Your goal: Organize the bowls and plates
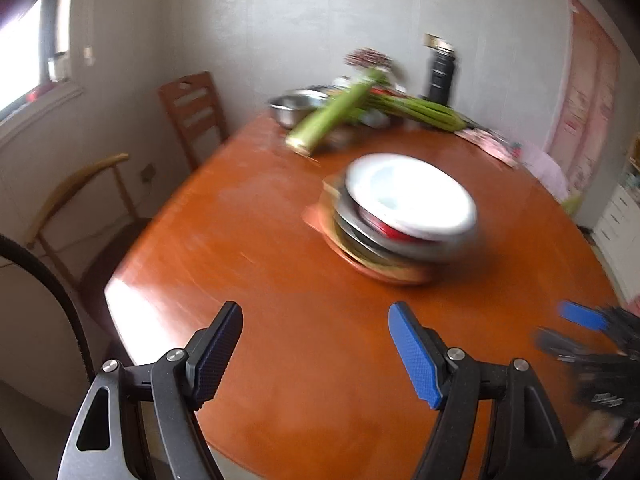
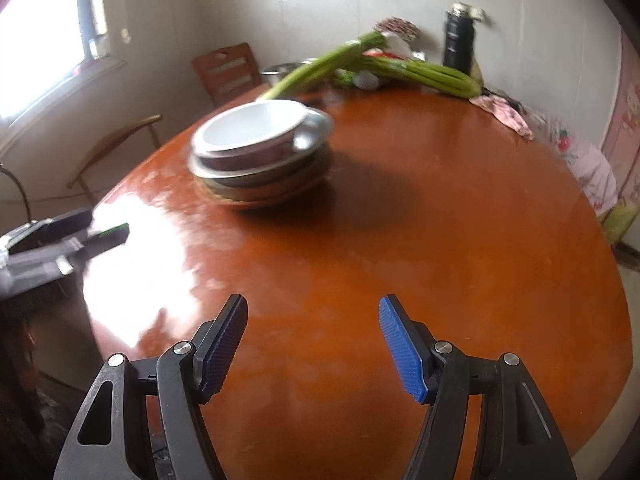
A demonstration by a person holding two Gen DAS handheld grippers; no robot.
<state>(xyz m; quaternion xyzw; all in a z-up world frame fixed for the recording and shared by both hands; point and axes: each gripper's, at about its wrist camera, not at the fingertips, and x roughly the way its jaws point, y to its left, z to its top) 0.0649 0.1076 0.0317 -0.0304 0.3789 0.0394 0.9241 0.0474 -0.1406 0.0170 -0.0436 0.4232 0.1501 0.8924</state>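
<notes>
A stack of plates and bowls [image 1: 396,220] stands near the middle of the round wooden table [image 1: 248,240], with a white bowl [image 1: 408,194] on top and metal and red dishes under it. It also shows in the right wrist view [image 2: 260,156], with the white bowl [image 2: 252,128] on top. My left gripper [image 1: 316,328] is open and empty above the table's near edge, well short of the stack. My right gripper [image 2: 312,320] is open and empty, also short of the stack. Each gripper shows blurred at the edge of the other's view.
Green vegetable stalks [image 1: 360,108] and a metal bowl [image 1: 292,106] lie at the table's far side, beside a black flask [image 1: 440,72] and a patterned cloth [image 2: 504,114]. Two wooden chairs [image 1: 192,112] stand left of the table.
</notes>
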